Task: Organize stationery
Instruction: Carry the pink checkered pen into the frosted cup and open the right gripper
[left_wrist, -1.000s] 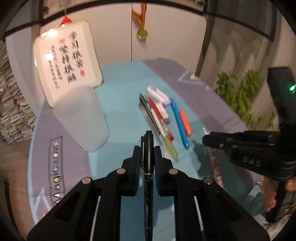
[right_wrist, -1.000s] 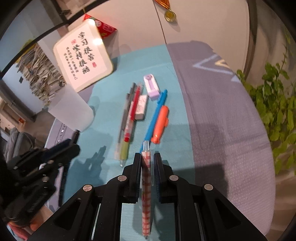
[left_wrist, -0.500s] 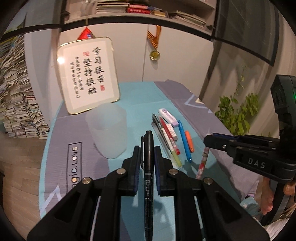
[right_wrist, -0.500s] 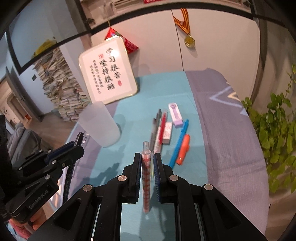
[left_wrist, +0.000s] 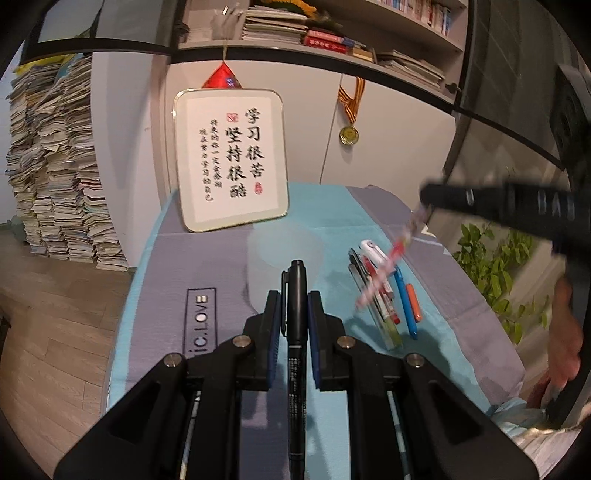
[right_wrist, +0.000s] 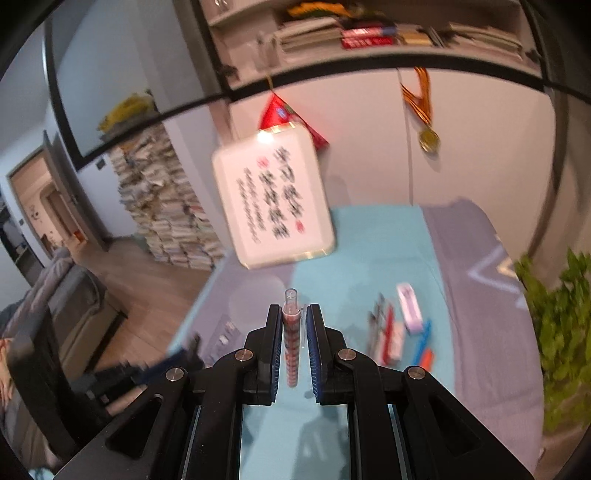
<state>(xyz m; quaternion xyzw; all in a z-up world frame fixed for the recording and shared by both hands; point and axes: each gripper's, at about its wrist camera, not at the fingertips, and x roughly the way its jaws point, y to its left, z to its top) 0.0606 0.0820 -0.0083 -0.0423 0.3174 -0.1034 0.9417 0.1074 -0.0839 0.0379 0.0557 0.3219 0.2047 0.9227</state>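
My left gripper (left_wrist: 295, 306) is shut on a black marker pen (left_wrist: 296, 332) that points toward a translucent plastic cup (left_wrist: 282, 258) just ahead of it on the table. My right gripper (right_wrist: 293, 321) is shut on a red-and-white checked pen (right_wrist: 290, 343), lifted above the table; the same pen (left_wrist: 388, 269) hangs from the right gripper in the left wrist view. The cup (right_wrist: 255, 299) lies ahead of it, blurred. A row of pens and erasers (left_wrist: 384, 291) lies right of the cup.
A framed calligraphy panel (left_wrist: 231, 158) leans against the wall behind the cup. A medal (left_wrist: 349, 134) hangs on the wall. A green plant (left_wrist: 495, 266) stands right of the table. Book piles (left_wrist: 51, 177) stand on the floor to the left.
Both grippers have risen and tilted up, each still holding its pen. The right gripper has swung up and left toward the cup; its view is now blurred.
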